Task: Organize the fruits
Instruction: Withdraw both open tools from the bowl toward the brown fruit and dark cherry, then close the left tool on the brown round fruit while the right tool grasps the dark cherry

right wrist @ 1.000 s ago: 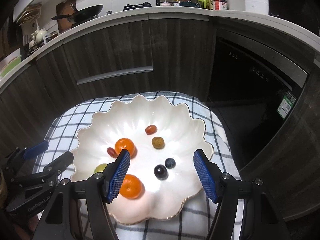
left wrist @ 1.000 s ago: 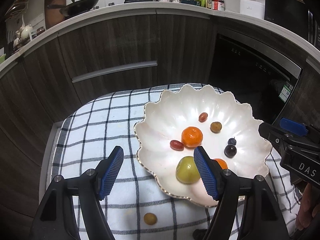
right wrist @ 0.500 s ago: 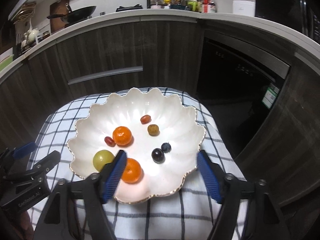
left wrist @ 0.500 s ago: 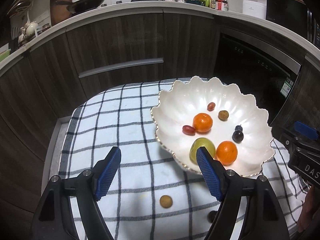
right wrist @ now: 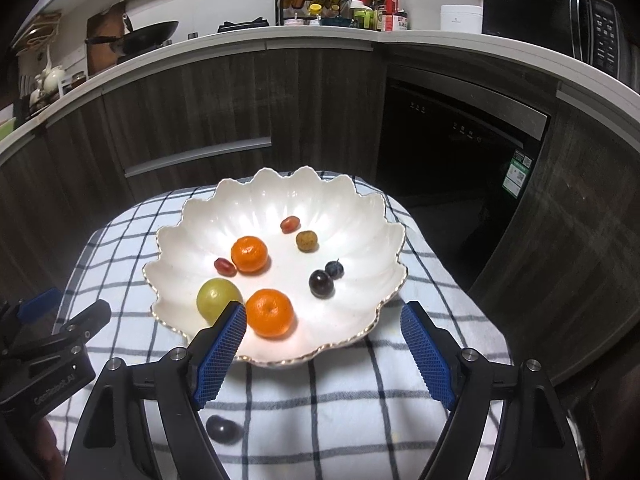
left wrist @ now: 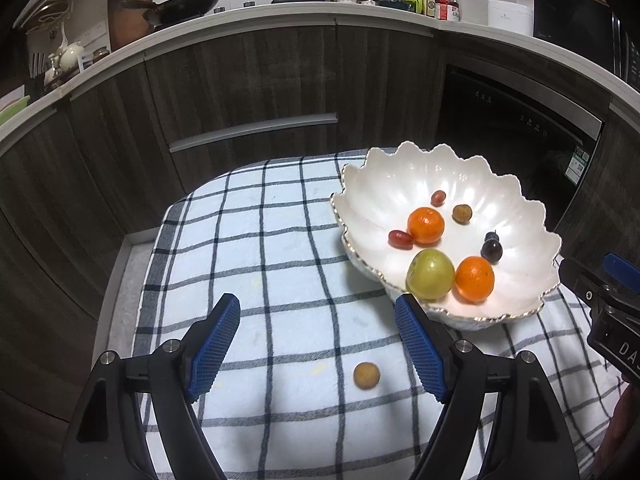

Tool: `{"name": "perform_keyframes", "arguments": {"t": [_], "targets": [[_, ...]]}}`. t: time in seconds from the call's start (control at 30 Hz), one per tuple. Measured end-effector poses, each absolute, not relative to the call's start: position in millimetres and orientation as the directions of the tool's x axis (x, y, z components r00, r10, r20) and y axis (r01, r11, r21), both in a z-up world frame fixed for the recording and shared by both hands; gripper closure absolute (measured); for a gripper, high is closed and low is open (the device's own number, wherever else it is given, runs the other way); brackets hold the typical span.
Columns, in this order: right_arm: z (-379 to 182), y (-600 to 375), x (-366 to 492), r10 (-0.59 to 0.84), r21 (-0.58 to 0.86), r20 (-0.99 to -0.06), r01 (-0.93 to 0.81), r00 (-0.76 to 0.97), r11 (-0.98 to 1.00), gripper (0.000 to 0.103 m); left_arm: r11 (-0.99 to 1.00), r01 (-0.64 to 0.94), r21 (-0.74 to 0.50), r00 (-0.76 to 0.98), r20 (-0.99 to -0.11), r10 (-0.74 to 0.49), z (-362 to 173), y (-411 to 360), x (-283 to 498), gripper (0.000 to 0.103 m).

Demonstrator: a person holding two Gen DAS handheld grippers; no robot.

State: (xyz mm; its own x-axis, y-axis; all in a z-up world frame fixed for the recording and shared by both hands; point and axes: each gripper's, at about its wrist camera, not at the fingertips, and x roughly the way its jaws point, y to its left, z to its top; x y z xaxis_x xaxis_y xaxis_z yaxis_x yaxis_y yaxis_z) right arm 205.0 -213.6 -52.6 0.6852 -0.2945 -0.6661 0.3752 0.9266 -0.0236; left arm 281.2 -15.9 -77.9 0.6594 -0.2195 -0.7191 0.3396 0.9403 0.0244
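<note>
Both grippers are standing wide and empty, their jaws having just been opening, with nothing between the pads. The left gripper (left wrist: 316, 344) is hanging over the checked cloth (left wrist: 260, 248), and the small brown fruit (left wrist: 366, 376) is lying on the cloth just toward five o'clock of the gap between the pads. The scalloped white bowl (left wrist: 384, 184) is sitting at two o'clock from that gripper, already holding two oranges (left wrist: 426, 225), a green fruit (left wrist: 430, 274), red grapes (left wrist: 400, 239) and dark grapes (left wrist: 491, 249).

The right gripper (right wrist: 322, 344) is hovering at the near rim of the bowl, its left pad in front of the green fruit. A dark fruit (right wrist: 222, 429) is lying on the cloth at seven o'clock from it, low between the arms; it is probably a grape, though the shadow is making that hard to confirm.

In my judgement the step in hand is collecting the two strays. To do it well, each gripper is needing to draw back and down so the fruit is sitting square between the pads, not outside the left or right pad. Closing is wanting to be slow and light, since round fruit is liable to roll on the cloth or bruise. Carrying should be clearing the raised scalloped rim before releasing low over a bare patch of the bowl
</note>
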Motion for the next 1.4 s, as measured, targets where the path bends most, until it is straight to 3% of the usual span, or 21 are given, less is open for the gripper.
{"name": "perform_keyframes", "arguments": {"t": [0.87,1.33,1.4], "targets": [[-98,-169,180,-0.238,-0.024,-0.727,0.322,0.644,0.947,0.023,0.916,0.4,0.044,0.631,-0.738,-0.24,-127,9,260,0.022],[-114,-156,181,-0.164,0.009,-0.743,0.254,0.649,0.967,0.023,0.825,0.557,0.093,0.584,-0.75,-0.31,-141,-2,257,0.024],[-117,-153,181,-0.155,0.011,-0.748,0.246,0.645,0.969,0.023,0.806,0.584,0.095,0.572,-0.753,-0.326,-144,-4,259,0.028]]}}
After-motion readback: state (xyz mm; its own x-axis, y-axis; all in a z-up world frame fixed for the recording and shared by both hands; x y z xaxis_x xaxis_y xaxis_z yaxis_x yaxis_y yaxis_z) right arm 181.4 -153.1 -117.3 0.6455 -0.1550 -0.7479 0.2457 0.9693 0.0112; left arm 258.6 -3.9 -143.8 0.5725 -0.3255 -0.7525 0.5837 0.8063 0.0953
